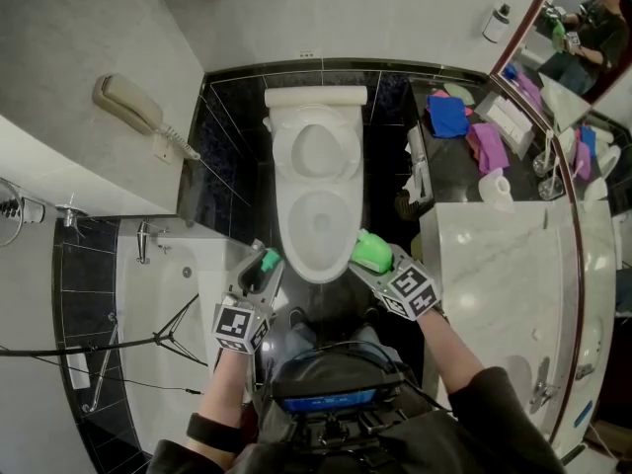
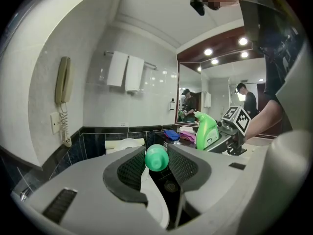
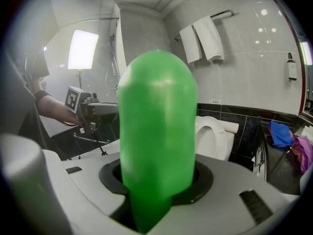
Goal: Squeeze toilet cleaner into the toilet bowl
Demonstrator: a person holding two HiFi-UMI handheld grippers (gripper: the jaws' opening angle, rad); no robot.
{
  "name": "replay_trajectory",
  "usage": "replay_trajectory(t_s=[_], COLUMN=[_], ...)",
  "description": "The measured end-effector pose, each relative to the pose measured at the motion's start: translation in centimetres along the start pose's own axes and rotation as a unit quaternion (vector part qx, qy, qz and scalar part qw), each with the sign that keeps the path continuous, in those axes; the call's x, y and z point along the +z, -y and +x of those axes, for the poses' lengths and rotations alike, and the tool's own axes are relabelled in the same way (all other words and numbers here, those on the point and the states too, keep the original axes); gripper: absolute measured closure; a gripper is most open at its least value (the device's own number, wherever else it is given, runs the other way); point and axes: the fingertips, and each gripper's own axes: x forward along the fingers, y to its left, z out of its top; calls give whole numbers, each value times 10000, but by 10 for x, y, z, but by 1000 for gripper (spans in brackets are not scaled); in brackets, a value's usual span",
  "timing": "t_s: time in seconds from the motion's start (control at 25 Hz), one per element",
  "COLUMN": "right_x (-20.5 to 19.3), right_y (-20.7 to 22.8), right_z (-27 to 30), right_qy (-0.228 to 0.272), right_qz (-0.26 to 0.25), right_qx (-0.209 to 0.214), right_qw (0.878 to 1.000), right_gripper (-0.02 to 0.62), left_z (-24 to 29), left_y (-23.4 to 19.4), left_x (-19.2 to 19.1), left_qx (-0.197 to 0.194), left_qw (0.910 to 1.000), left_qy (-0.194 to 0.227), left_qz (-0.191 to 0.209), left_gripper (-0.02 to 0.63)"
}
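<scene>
While the left claw (image 1: pixel 265 265) grips the cap (image 2: pixel 156 157), the right claw (image 1: pixel 378 258) clamps the bottle (image 3: pixel 156 131).

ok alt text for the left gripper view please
The left gripper pinches a small green cap between its jaws. Beyond it, the right gripper holds a green bottle, with the toilet, a wall phone and two hanging towels behind.

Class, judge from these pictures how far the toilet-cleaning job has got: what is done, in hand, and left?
Done: the toilet lid is up, and the green cap looks off, held by the left gripper. In hand: the right gripper grips the green cleaner bottle near the bowl. Left: tipping and squeezing; no cleaner shows in the toilet bowl.
</scene>
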Motion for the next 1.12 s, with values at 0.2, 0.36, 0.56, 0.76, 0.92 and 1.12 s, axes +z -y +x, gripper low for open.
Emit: replay_trajectory(t_s=[0.2,0.36,0.56,0.76,0.92,1.12], right_x=[1,-3,-1,-3,-6,-29], right_y=[-8,-11,-24,-40,-48,-53], right_z=[5,13,28,52,67,77], right_qy=[-32,-70,-105,-62,7,155], right_qz=[131,208,349,506,746,1744], right_qx=[129,136,215,297,334,695], right_qw=[9998,9997,9991,9983,9967,9821], right_gripper=[399,399,399,399,397,399], left_z=[-1,-4,-9,-13,-12,-16], left_y=[7,4,-7,-26,-32,-37], left_x=[7,-1,-6,-7,-22,-49], left_qx=[-18,-103,-172,-190,-395,-136], left_qw=[10000,9997,9994,9994,9985,9988], left_qy=[-37,-117,-170,-208,-314,-428], left_qz=[27,166,239,200,230,216], left_gripper=[454,456,454,456,454,454])
